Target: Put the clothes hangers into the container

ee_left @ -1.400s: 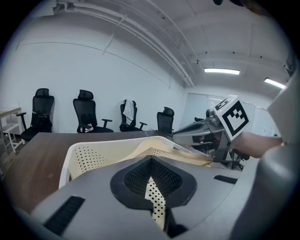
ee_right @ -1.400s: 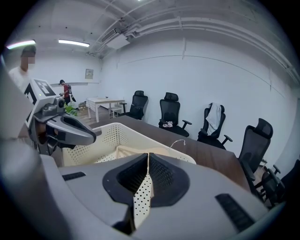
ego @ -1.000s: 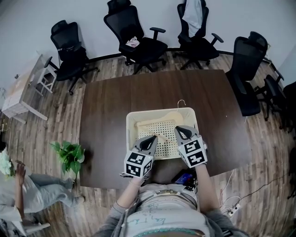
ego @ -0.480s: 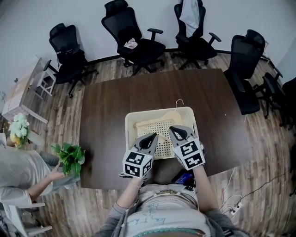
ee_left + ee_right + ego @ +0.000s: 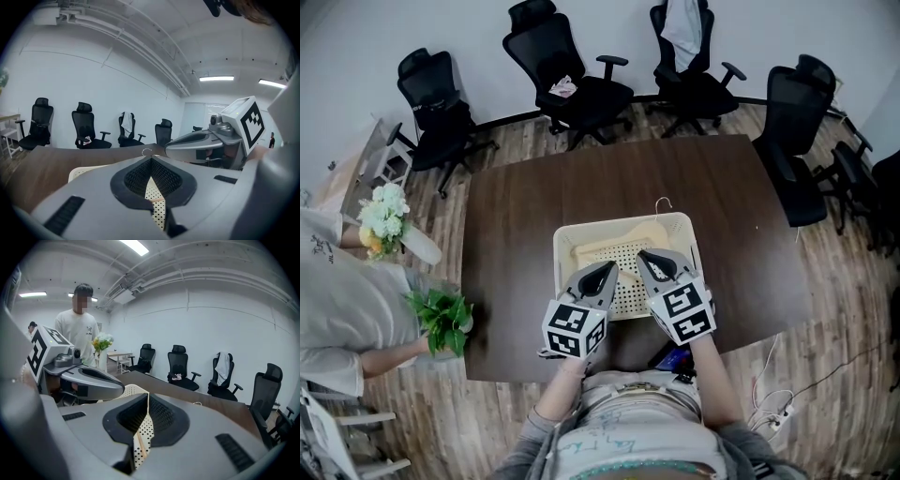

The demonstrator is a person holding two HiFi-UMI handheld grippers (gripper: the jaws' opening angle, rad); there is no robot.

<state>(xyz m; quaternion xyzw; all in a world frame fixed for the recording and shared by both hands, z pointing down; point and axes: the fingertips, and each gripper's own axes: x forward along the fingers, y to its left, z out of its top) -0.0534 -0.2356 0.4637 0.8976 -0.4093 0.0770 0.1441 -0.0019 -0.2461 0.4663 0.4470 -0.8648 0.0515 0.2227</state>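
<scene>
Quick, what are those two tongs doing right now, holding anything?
Left tongs: closed, holding nothing.
Right tongs: closed, holding nothing.

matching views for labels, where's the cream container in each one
head view: container at centre, on the dark table.
left gripper view: lower left of centre, rim behind the jaws.
right gripper view: just left of centre, rim above the jaws.
shared landmark: chair draped with white cloth.

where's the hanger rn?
Head view, centre: the wooden hanger lies inside the cream basket on the dark table, along its far side, metal hook poking over the far rim.
</scene>
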